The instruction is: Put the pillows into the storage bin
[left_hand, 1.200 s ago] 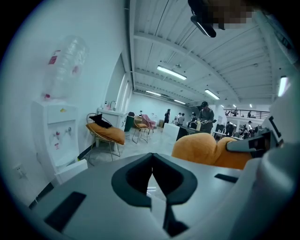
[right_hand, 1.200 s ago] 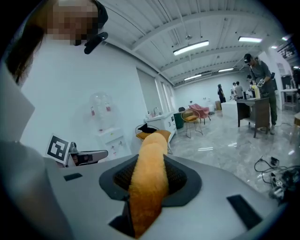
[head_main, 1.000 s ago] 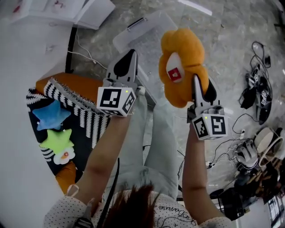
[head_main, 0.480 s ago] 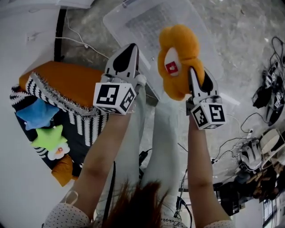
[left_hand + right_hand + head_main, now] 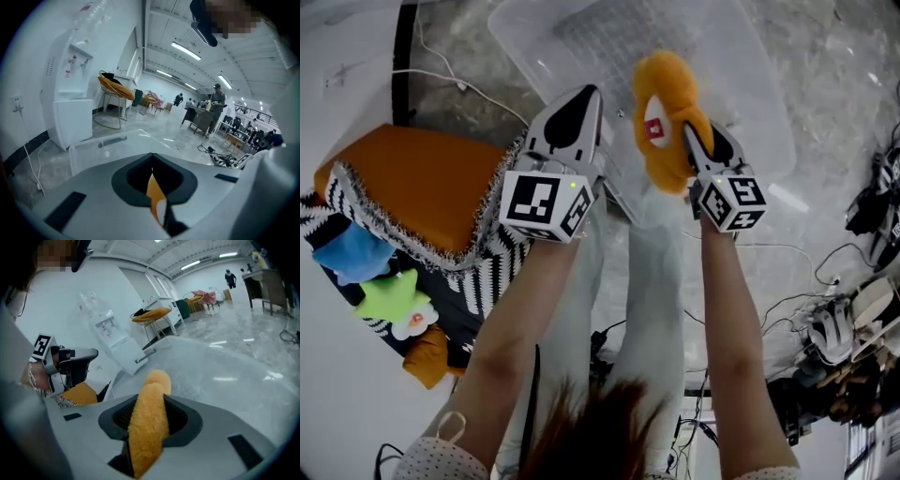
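My right gripper (image 5: 705, 142) is shut on an orange flower-shaped pillow (image 5: 661, 112) with a white and red face, holding it upright over the clear plastic storage bin (image 5: 741, 66). In the right gripper view the plush orange pillow (image 5: 149, 423) fills the gap between the jaws, and the bin (image 5: 220, 366) lies beyond. My left gripper (image 5: 579, 98) is shut with nothing in it, beside the pillow at the bin's near edge (image 5: 105, 145). A large orange pillow with a striped fringe (image 5: 403, 183), a blue star pillow (image 5: 349, 253) and a green star pillow (image 5: 392, 300) lie at the left.
The pillows rest on a black and striped mat (image 5: 478, 281). Cables and shoes (image 5: 853, 328) litter the floor at the right. A water dispenser (image 5: 70, 93) stands by the wall behind the bin. The person's legs (image 5: 647, 281) are below the grippers.
Both grippers have moved forward until they hang over the bin. The orange flower pillow has turned more edge-on in the right gripper. The left gripper stays shut.
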The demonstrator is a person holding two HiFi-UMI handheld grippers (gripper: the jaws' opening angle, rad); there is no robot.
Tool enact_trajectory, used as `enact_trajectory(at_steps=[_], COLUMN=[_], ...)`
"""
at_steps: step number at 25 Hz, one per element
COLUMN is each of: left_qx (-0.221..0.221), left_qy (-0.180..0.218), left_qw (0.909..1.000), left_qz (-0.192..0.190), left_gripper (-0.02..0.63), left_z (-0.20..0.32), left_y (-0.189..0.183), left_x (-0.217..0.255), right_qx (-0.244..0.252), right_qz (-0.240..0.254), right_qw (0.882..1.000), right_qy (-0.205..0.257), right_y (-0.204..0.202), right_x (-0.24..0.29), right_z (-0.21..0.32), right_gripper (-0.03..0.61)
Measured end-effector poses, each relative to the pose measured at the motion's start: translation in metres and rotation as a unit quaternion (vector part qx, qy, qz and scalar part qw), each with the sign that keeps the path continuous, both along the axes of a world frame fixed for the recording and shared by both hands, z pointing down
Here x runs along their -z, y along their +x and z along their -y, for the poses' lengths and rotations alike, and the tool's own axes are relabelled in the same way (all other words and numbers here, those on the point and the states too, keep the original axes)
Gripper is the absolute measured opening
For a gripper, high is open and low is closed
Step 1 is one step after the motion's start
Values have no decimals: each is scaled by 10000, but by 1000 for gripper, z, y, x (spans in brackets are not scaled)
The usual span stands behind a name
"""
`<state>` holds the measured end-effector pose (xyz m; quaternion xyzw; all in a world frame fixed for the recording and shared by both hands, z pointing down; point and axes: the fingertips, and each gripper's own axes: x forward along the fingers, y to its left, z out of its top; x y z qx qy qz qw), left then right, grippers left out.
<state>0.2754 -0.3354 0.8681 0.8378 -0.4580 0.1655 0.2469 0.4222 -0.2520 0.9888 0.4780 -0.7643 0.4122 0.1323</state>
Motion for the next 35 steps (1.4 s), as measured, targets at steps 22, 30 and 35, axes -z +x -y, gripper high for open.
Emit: enact_trajectory(at_steps=[22,30,35], left_qx=[15,-20,-37], left_qy=[-36,269,455], left_qw=[9997,9993,9985], left_qz=[-238,-258,-302], left_gripper=[3,4,5], left_z=[8,31,43], left_y=[7,6,-4], left_x=[24,112,177], right_qx=[-531,-952,-1283], right_qz=[-651,-564,-341], right_qw=[9944,9933,9855], right_qy=[-638,342,1057], right_y=[44,45,46], right_x=[-40,112,233], right_z=[4,48,71], right_gripper=[289,11,11])
